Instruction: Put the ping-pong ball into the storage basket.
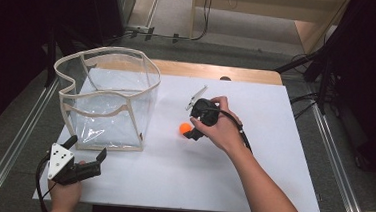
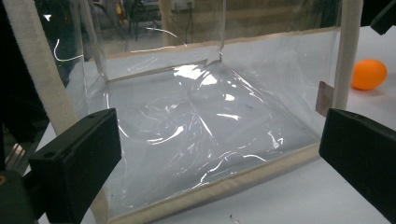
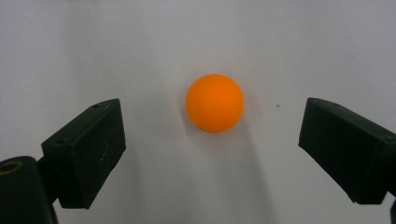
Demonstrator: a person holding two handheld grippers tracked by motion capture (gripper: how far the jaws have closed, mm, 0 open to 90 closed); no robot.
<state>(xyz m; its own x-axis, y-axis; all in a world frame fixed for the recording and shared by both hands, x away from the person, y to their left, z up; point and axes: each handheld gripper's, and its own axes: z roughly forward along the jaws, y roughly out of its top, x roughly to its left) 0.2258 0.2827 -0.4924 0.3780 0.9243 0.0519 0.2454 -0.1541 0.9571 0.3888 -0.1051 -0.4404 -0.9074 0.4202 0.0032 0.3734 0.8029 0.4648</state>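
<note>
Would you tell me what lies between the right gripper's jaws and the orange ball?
Nothing but bare white table. In the right gripper view the ball sits ahead of the right gripper, whose jaws stand wide apart, touching neither.

the high view looks forward and down on the whole white table (image 1: 273,142) from above the person's side. the left gripper view sits low, close to the clear bag (image 2: 196,121), facing its side. the right gripper view looks down, near the orange ball (image 3: 215,102); all three views share this ball.
</note>
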